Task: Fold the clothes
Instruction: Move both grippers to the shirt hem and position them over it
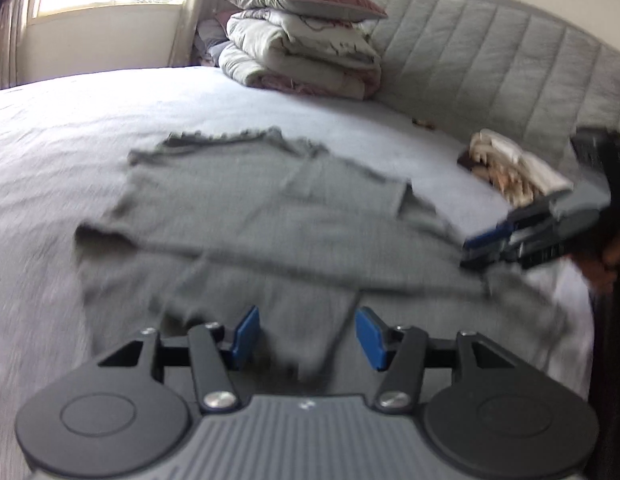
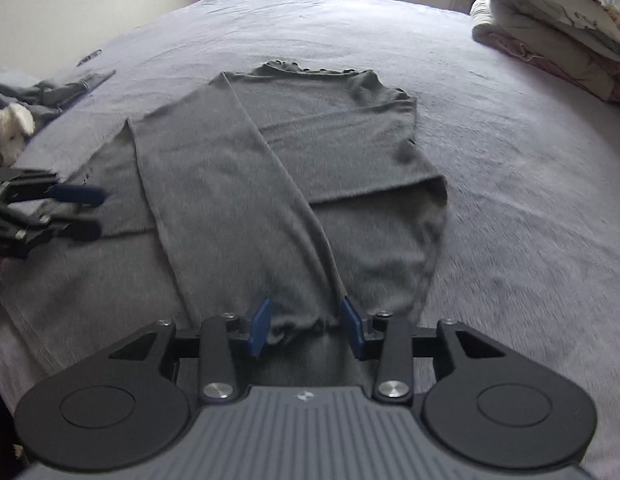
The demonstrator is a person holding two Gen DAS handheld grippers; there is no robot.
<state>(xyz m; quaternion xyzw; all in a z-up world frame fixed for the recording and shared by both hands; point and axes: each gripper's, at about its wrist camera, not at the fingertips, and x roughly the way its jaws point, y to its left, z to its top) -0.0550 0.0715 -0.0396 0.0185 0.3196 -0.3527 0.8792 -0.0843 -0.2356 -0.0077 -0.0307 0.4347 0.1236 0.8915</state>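
open bedsheet [image 2: 509, 160] right of sweater [image 2: 310, 140], quilt stack [image 2: 549, 20] beyond

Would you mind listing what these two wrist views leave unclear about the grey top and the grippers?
- Left wrist view: motion blur smears the grey top, so its near folds can't be traced.
- Left wrist view: the right gripper is blurred and side-on; its jaw gap is unreadable.
- Right wrist view: the sleeve end runs under the right gripper's body, hidden.
- Right wrist view: the left gripper is cut by the left edge.

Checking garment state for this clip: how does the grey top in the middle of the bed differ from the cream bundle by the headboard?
The grey top lies spread flat, sleeve folded across; the cream bundle is a small compact stack. The grey top is plain; the cream bundle looks patterned. Both rest on the bed.
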